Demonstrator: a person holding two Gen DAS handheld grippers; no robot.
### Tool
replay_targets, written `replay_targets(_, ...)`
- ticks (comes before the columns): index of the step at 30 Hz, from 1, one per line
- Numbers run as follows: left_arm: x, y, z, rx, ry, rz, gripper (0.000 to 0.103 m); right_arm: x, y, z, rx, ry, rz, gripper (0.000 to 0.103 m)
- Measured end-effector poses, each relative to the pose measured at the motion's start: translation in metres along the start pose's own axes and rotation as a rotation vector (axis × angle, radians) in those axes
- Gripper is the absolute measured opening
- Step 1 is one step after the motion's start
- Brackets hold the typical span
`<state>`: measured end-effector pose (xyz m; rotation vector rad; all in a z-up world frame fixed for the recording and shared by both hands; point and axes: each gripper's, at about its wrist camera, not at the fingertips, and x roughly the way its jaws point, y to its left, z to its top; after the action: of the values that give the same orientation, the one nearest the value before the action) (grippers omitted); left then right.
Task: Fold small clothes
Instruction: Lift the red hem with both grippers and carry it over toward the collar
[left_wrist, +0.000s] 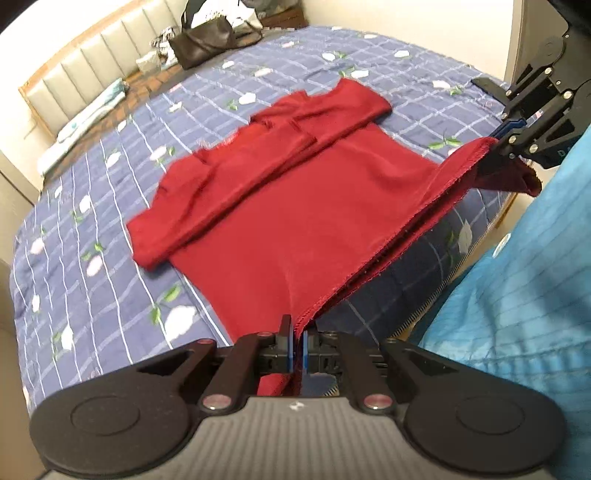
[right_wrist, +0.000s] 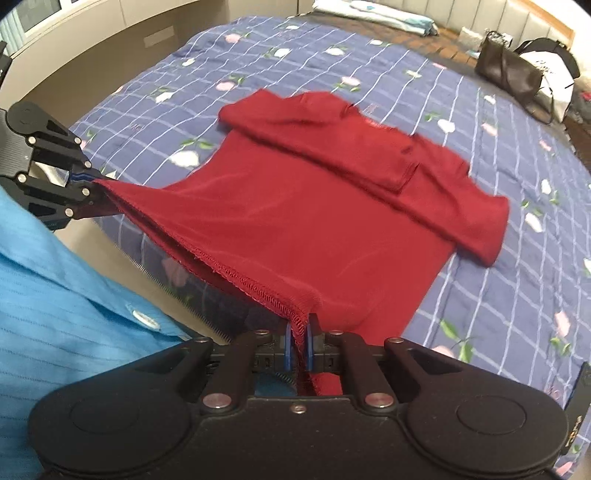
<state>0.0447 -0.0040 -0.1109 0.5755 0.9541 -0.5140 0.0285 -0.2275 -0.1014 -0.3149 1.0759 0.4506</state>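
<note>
**Both grippers pinching the hem**

The left gripper (left_wrist: 296, 345) is clamping one corner of the dark red knit T-shirt (left_wrist: 295, 206), the right gripper (right_wrist: 300, 341) clamping the other, hem lifting taut between them. Beyond the fingers, the shirt is lying on the blue checked floral quilt (left_wrist: 110, 206), sleeves folded inward.

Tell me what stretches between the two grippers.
The red shirt's stitched hem, held taut from left gripper to right gripper, lifted above the bed; clearest in the right wrist view.
</note>
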Motion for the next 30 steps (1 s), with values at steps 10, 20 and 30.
replay_targets(10, 0.014, 0.036, 0.050, 0.123, -0.036, 0.006, 0.003, 0.014, -0.031, 0.041, 0.003, -0.044, -0.024, 0.007)
replay_targets(20, 0.071, 0.102, 0.134, 0.216, -0.023, -0.006, 0.004, 0.061, -0.107, 0.134, -0.051, -0.047, -0.025, 0.007)
replay_targets(30, 0.150, 0.168, 0.216, 0.181, 0.024, -0.038, 0.004, 0.123, -0.184, 0.217, -0.059, -0.036, -0.017, 0.007)
